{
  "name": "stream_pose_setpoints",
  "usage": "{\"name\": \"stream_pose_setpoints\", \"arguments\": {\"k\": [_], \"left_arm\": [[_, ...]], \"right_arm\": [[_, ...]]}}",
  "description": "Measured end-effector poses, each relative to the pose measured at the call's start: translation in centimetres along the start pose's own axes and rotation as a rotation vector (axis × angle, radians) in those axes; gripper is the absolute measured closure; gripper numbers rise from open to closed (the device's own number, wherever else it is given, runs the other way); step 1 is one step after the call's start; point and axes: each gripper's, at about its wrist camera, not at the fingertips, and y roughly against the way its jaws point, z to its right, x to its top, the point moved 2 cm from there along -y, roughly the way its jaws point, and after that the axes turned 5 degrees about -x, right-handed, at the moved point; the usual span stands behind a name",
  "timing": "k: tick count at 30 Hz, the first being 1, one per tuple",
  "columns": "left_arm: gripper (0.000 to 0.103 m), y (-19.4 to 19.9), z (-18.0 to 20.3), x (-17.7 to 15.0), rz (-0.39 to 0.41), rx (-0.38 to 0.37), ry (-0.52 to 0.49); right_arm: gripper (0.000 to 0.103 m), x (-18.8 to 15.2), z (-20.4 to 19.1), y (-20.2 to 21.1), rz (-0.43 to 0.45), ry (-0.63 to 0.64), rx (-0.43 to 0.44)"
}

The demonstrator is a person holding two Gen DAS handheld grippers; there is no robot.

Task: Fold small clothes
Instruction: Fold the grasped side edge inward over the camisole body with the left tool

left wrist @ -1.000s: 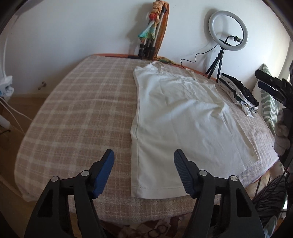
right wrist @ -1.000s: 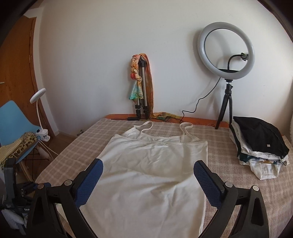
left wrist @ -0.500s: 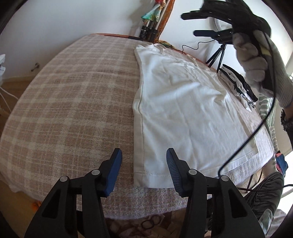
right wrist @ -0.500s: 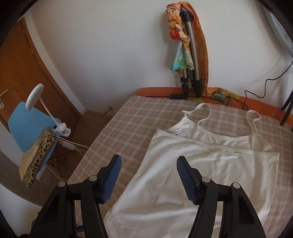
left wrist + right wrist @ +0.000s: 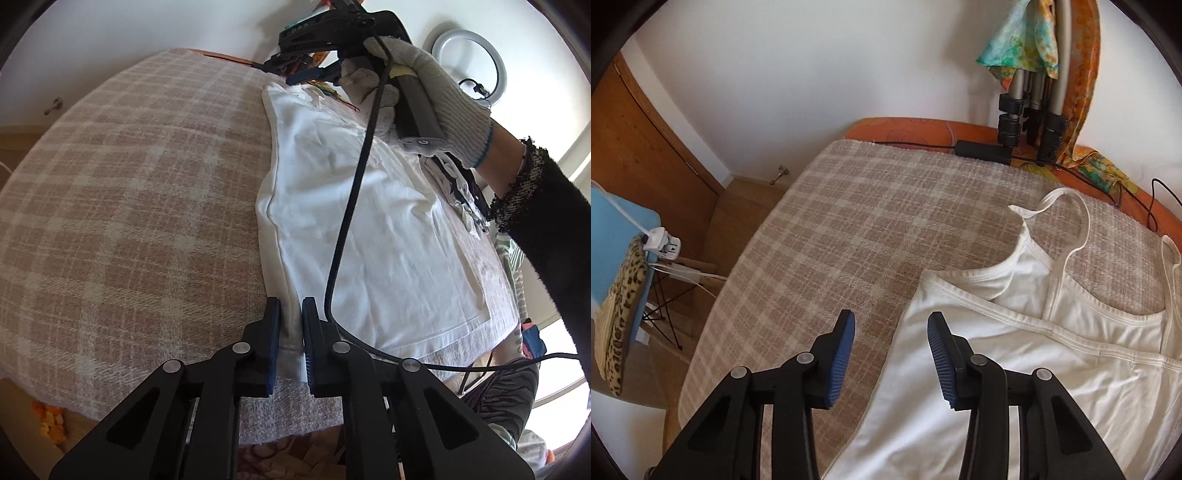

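White camisole [image 5: 369,221]: flat on plaid bed [image 5: 129,184], long axis toward upper frame. Left claw [image 5: 289,345] pinching bottom-left hem corner. Right claw [image 5: 890,354], parted, straddles armpit edge, lower centre.

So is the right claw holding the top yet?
No, the right claw is open above the side edge of the top, with nothing pinched between its blue pads.

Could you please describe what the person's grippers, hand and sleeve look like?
Both the left gripper and right gripper have black angular frames with silver rivets and ribbed blue fingers. The right hand wears a grey knit glove, blue-edged, above a black sleeve; a black cable trails down.
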Motion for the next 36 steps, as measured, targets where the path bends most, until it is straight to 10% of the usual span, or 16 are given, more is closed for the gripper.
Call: {"name": "stream_pose_setpoints", "arguments": {"k": [9,15,36], "left_arm": [[0.096,0.1,0.4,0.0,0.010,-0.043,0.006],[0.097,0.0,0.8,0.2,0.012,-0.048,-0.010],[0.098,-2.3,7.9,0.8,-0.044,-0.154,-0.191]], "right_arm": [[0.068,1.7,-1.5,-4.5,-0.086,0.092,-0.176],[0.092,1.8,-1.5,-5.3,-0.085,0.139,-0.254],[0.103,0.6,8.1,5.2,0.057,0.004,-0.161]]}}
